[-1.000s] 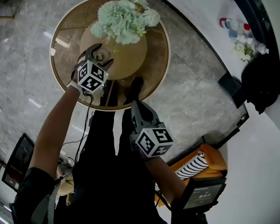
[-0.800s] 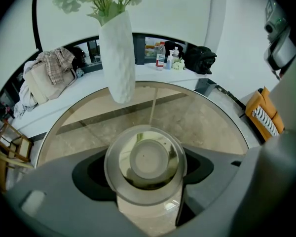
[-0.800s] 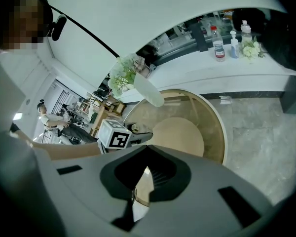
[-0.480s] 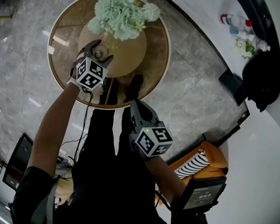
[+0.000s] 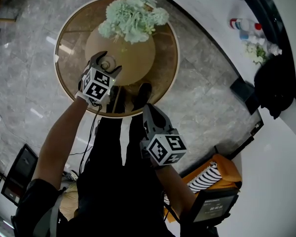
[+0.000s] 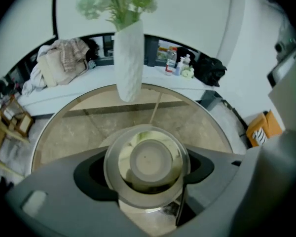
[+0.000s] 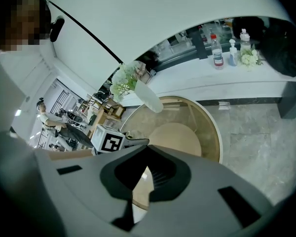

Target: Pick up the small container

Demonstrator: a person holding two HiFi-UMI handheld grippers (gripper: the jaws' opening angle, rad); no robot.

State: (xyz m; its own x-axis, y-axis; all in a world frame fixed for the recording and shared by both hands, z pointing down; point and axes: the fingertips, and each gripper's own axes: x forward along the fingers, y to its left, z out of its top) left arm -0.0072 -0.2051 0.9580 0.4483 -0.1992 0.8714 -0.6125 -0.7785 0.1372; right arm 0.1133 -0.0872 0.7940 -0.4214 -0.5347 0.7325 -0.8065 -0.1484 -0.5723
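Small container [image 6: 148,161], just one, gripped in left claw [image 6: 147,172]; right claw [image 7: 147,147] closed, empty; one vase [image 6: 129,58] beyond.

Left hand-held gripper [image 5: 107,62], arm outstretched, clamps the small container [image 6: 149,162]; right hand-held gripper [image 5: 149,108] closed, empty

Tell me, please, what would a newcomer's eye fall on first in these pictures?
Pale green flowers in a tall white vase, at the far side of the round glass table, draw the eye first. Next comes the left gripper over the table's near side, shut on the small container, round and shiny. The right gripper hangs shut and empty off the table's near edge.
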